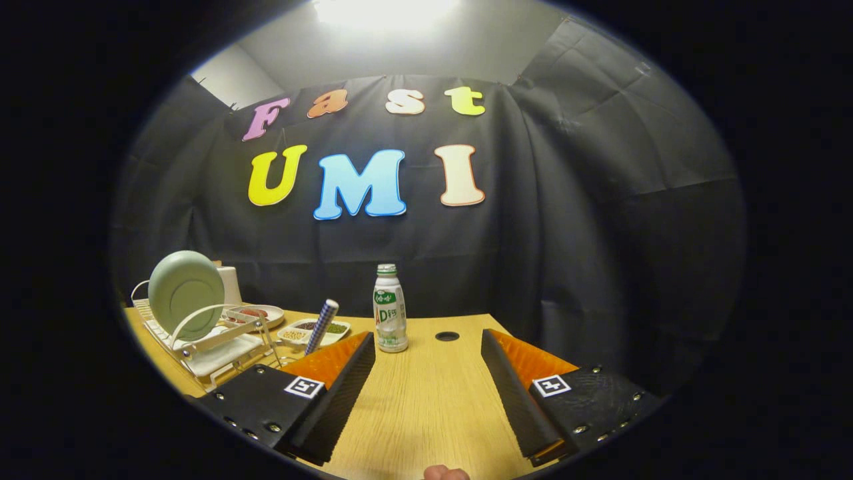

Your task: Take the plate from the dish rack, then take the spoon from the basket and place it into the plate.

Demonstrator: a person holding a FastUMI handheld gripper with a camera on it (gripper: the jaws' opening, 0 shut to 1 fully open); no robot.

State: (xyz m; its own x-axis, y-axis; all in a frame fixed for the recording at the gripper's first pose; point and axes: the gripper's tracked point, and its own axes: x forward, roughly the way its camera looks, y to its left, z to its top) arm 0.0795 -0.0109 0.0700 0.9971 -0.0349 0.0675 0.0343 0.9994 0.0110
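1. So basically nothing's done yet, as far as I can judge. The pale green plate point(186, 293) is standing on edge in the white dish rack point(200, 347), off to the left of the claw and a bit beyond it.

2. The claw point(426, 393) is spread wide with nothing between its fingers, just bare wooden desk point(426, 413) showing through the gap. It's hovering over the desk and pointing more or less at a small white drink bottle point(390, 310), not at the rack.

3. Spoon: there's a checkered handle point(322, 325) sticking up at a slant just behind the left finger, next to the rack. My guess is that's the spoon, but the bowl end is hidden, and I can't make out the basket it's supposed to sit in. There's some thin wire near the finger there, too little to call.

4. Other stuff: a couple of shallow snack trays point(313, 330) behind the handle, a small dish point(256, 313) behind the rack, and a round cable hole point(447, 336) in the desk.

5. What's left, as I see it: everything. Swing left, grab the plate out of the rack, set it down somewhere, then go get the spoon and drop it in the plate.

6. Plenty of open desk ahead of the fingers for the plate, I'd say.
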